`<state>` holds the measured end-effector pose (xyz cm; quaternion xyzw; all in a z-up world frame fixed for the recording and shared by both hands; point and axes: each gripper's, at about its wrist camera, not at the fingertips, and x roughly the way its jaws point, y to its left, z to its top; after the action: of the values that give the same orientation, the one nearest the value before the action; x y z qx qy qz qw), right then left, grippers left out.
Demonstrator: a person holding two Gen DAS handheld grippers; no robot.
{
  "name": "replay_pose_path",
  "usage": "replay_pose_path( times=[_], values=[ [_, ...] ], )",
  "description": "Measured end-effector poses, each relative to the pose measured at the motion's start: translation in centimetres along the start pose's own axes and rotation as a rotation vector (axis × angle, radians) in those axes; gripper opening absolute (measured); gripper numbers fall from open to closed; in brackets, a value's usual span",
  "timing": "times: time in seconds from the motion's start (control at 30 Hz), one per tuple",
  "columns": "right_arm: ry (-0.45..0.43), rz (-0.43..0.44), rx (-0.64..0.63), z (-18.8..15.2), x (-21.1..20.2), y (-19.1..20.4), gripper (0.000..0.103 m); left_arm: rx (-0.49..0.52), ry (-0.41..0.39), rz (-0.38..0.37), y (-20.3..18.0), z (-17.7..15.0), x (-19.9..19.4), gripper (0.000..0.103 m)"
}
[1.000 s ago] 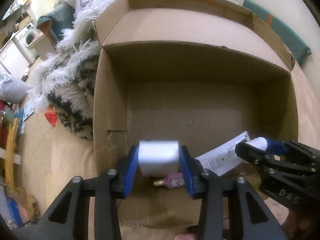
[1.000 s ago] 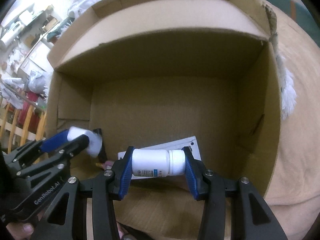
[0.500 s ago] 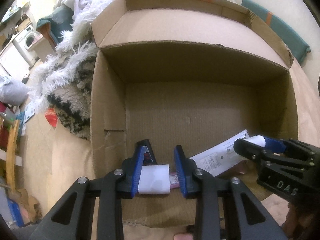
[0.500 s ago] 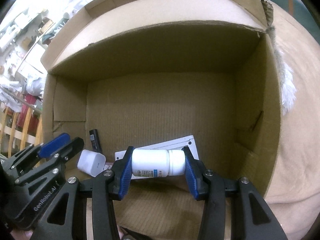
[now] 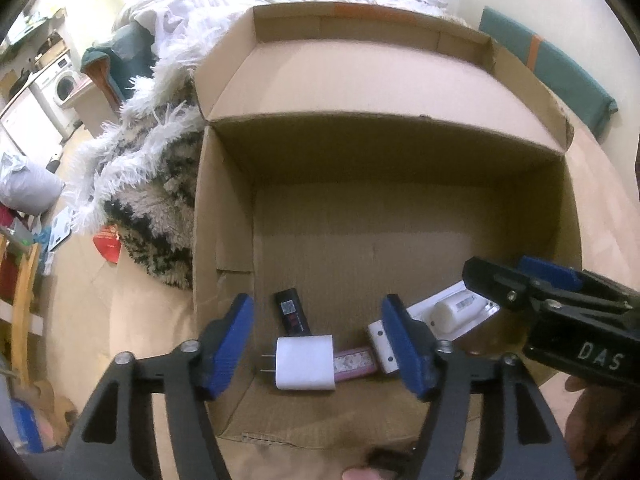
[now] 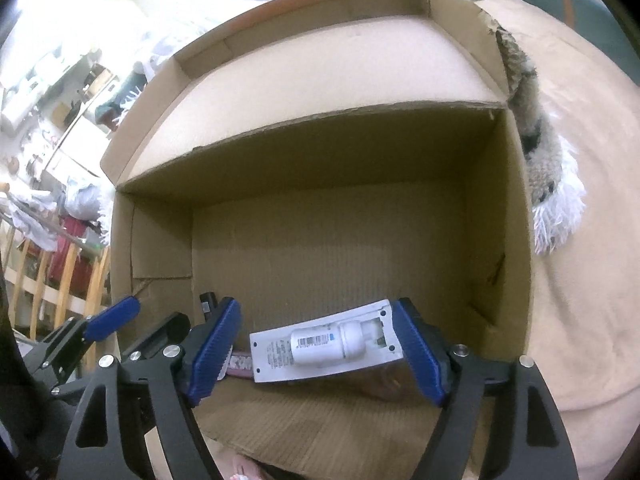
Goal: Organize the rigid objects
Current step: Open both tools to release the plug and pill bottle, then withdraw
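Note:
A large cardboard box [image 5: 224, 240] [image 6: 500, 240] stands open in front of both grippers. On its floor near the front lies a white plug adapter [image 5: 305, 363], free between the blue pads of my left gripper [image 5: 318, 348], whose jaws are opening. A black stick [image 5: 292, 314], a pink item [image 5: 356, 362] and a white card [image 5: 382, 344] lie beside it. My right gripper [image 6: 316, 354] is opening too. A white bottle [image 6: 326, 346] lies below it on the white card [image 6: 276, 354], touching neither pad.
A shaggy white and black rug [image 5: 148, 184] lies against the box's left wall. The box's far flap [image 5: 360, 80] stands open at the back. Beige bedding [image 6: 580, 280] spreads to the right. A person's hand [image 5: 600, 436] holds the right gripper's handle.
Both grippers have opened. The white adapter dropped from the left jaws to the box floor, and the white bottle left the right jaws and now lies on the white card.

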<state>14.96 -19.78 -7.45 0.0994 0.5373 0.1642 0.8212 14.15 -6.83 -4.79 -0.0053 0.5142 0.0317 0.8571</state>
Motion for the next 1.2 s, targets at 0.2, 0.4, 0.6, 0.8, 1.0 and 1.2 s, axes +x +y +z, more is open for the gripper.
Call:
replay_pose_path(
  times=[0.2, 0.4, 0.6, 0.8, 1.0, 1.2],
  values=[
    [0.0, 0.005, 0.003, 0.3, -0.3, -0.2, 0.086, -0.014, 0.017, -0.004, 0.4, 0.1, 0.3, 0.066],
    [-0.002, 0.003, 0.004, 0.2, -0.4, -0.2, 0.087, -0.022, 0.015, 0.004, 0.6, 0.0, 0.3, 0.066],
    [-0.015, -0.024, 0.032, 0.4, -0.8, -0.6, 0.087, -0.036, 0.004, -0.002, 0.8, 0.0, -0.1, 0.066],
    [-0.017, -0.001, 0.054, 0.4, -1.4, -0.9, 0.087, -0.031, -0.007, 0.012, 0.8, -0.3, -0.5, 0.066],
    [-0.034, 0.007, 0.034, 0.1, -2.3, -0.3, 0.087, -0.02, -0.013, 0.02, 1.0, -0.5, -1.8, 0.066],
    [-0.064, 0.013, 0.036, -0.9, -4.7, 0.0, 0.087, -0.028, -0.026, 0.035, 1.4, -0.9, -3.9, 0.066]
  ],
)
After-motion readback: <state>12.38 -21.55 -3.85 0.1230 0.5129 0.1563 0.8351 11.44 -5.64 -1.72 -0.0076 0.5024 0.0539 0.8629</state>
